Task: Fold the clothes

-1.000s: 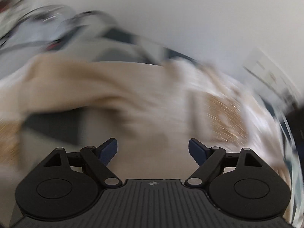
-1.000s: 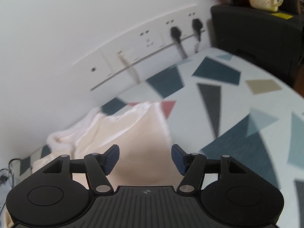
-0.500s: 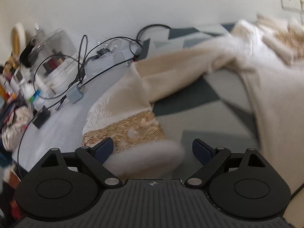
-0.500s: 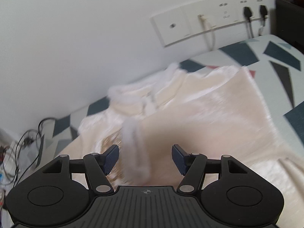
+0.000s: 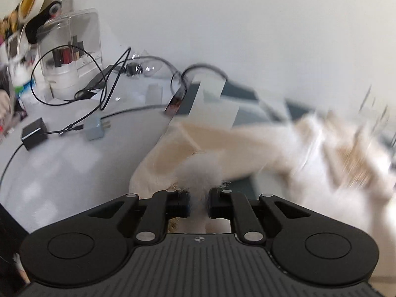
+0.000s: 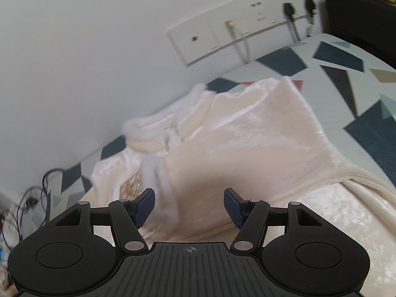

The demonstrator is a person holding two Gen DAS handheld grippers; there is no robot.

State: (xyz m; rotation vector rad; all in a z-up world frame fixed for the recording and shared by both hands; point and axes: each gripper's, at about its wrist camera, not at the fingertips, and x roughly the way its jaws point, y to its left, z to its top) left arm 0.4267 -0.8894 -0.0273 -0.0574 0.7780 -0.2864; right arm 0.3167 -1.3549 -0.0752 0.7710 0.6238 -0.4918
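close wrist views, shared garment (image 5: 188, 146)

readable text: none | socket panel (image 6: 247, 34): small grey marks above the outlets, too blurred to read | bottles (image 5: 65, 54) in the clear organiser: labels too small to make out | gripper bodies: only a small crosshair mark, no lettering
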